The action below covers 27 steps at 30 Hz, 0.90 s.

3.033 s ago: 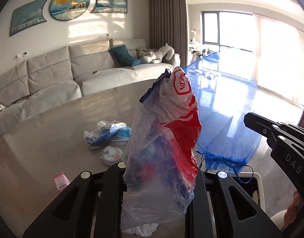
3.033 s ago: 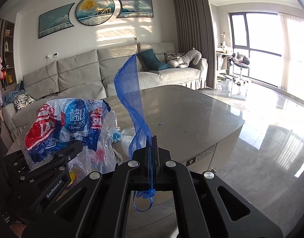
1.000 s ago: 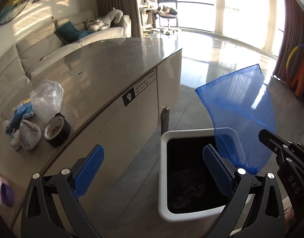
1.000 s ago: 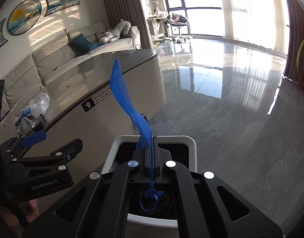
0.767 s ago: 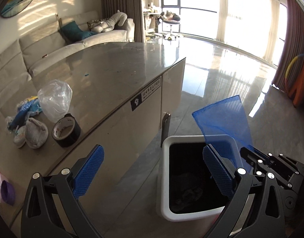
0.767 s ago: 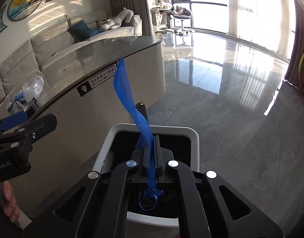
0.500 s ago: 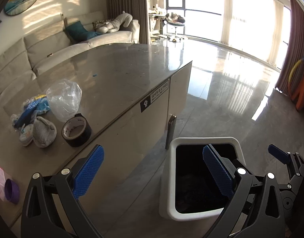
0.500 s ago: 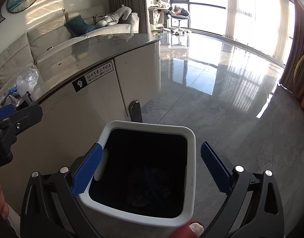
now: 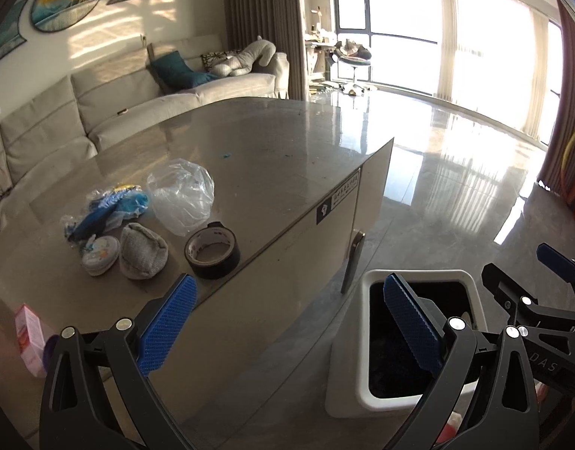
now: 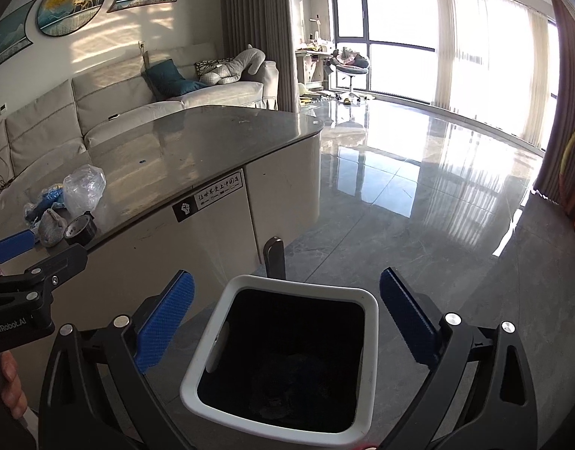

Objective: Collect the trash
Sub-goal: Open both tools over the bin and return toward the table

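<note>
A white trash bin (image 10: 370,313) with a dark inside stands on the floor beside the grey table; it also shows in the left wrist view (image 9: 475,288). My right gripper (image 10: 283,318) is open and empty right above the bin. My left gripper (image 9: 287,322) is open and empty over the table's edge, left of the bin. On the table lie a clear plastic bag (image 9: 180,195), a blue wrapper bundle (image 9: 104,213), a grey pouch (image 9: 143,251), a small round tin (image 9: 100,255) and a black tape roll (image 9: 212,249).
A pink box and a purple cap (image 9: 30,333) sit at the table's near left. The grey table (image 9: 287,157) has a white cabinet side (image 10: 220,232). A sofa (image 9: 137,93) stands behind. Glossy floor (image 10: 437,206) stretches to the right.
The left gripper let go of the red and white bag and the right one opened and released the blue mesh bag over the bin. Both have since risen a little.
</note>
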{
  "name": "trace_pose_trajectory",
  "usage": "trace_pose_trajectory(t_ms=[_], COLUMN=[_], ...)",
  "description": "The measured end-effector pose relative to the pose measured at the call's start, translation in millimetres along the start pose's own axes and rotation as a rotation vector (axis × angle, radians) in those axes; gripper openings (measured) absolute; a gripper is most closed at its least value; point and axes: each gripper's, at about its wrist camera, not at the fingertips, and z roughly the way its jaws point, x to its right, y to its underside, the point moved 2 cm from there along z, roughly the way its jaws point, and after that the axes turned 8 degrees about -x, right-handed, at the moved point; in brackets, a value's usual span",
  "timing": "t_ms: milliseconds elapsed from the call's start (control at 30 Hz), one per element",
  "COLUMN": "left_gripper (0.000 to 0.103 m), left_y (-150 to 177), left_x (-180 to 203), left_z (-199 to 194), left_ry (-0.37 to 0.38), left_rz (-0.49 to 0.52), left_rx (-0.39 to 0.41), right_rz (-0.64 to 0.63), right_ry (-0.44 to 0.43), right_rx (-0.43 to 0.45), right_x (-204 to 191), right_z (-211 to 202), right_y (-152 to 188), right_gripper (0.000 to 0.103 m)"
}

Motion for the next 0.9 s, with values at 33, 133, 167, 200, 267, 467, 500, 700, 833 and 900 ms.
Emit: trace_pose_trajectory(t_ms=[33, 133, 167, 200, 267, 467, 500, 700, 833, 900], left_gripper=[0.098, 0.098, 0.098, 0.098, 0.098, 0.098, 0.098, 0.098, 0.098, 0.098], left_y=[0.6, 1.0, 1.4, 2.3, 4.2, 11.9, 13.8, 23.6, 30.7, 34.1], left_x=[-6.8, -29.0, -36.9, -45.3, -62.9, -105.0, -110.8, -144.8, -169.2, -181.4], left_z=[-3.1, -12.6, -15.6, -17.9, -22.9, -35.0, -38.2, -55.6, -60.5, -62.5], left_ry=[-0.005, -0.023, -0.03, -0.039, -0.06, -0.16, -0.181, -0.252, -0.306, -0.335], left_rz=[-0.012, -0.059, -0.075, -0.091, -0.125, -0.203, -0.209, -0.269, -0.322, -0.357], left_rx=[0.005, 0.019, 0.022, 0.025, 0.032, 0.051, 0.06, 0.1, 0.108, 0.103], right_rz=[-0.006, -0.027, -0.036, -0.045, -0.065, -0.119, -0.127, -0.176, -0.207, -0.222], right_ry=[-0.007, -0.031, -0.039, -0.045, -0.064, -0.1, -0.108, -0.155, -0.19, -0.214], right_rx=[0.005, 0.03, 0.037, 0.042, 0.054, 0.068, 0.07, 0.089, 0.101, 0.103], right_x=[-4.2, -17.8, -23.4, -28.6, -38.7, -73.5, -78.7, -111.0, -134.2, -147.4], right_z=[-1.4, -7.7, -9.1, -10.2, -12.3, -13.3, -13.7, -18.7, -20.9, -21.1], right_y=[-2.4, -10.2, -13.0, -15.4, -17.2, -22.9, -24.2, -28.8, -33.0, -34.2], right_gripper=[0.098, 0.098, 0.098, 0.098, 0.098, 0.098, 0.098, 0.098, 0.098, 0.098])
